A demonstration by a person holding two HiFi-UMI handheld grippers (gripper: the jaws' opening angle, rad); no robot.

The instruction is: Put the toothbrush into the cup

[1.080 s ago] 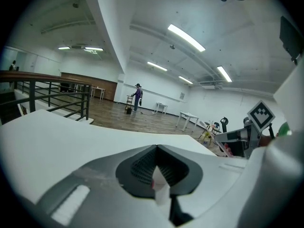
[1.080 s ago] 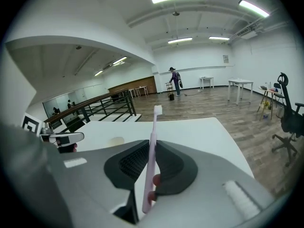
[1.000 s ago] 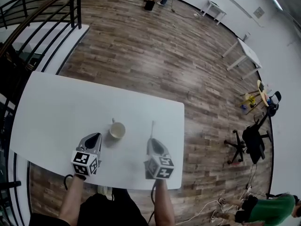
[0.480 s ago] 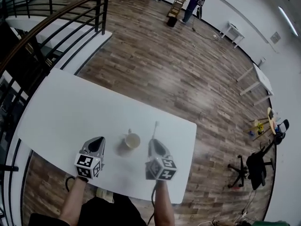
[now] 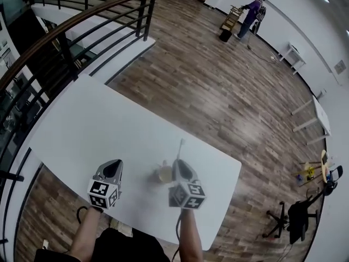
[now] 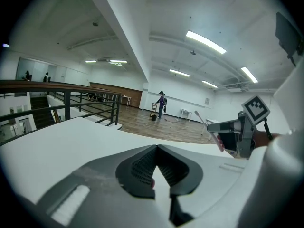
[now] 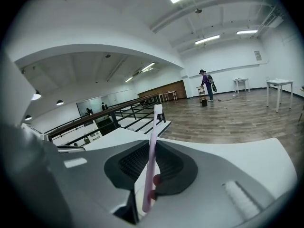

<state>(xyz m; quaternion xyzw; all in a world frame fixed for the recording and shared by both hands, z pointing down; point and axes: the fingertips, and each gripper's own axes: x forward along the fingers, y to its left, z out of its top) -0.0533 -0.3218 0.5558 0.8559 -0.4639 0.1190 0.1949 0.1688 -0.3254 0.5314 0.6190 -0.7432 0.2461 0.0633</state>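
Note:
The head view shows a small cream cup (image 5: 163, 173) on the white table (image 5: 92, 130), its right side hidden behind my right gripper (image 5: 181, 165). That gripper is shut on a pale pink toothbrush (image 5: 179, 150), whose bristle end sticks up and away beyond the jaws. In the right gripper view the toothbrush (image 7: 152, 156) runs between the pads of the right gripper (image 7: 153, 144). To the left of the cup and apart from it, my left gripper (image 5: 113, 165) rests. In the left gripper view the left gripper (image 6: 155, 148) has its tips together with nothing between them.
A dark curved railing (image 5: 76, 23) runs past the table's far left side. Wooden floor (image 5: 218, 91) lies beyond the table's far edge. A person with a cart (image 5: 252, 10) stands far off. An office chair (image 5: 297, 220) is at the lower right.
The head view has swung, showing more railing. Both grippers have shifted across the table, and the right gripper with the toothbrush now sits right against the cup, covering part of it.

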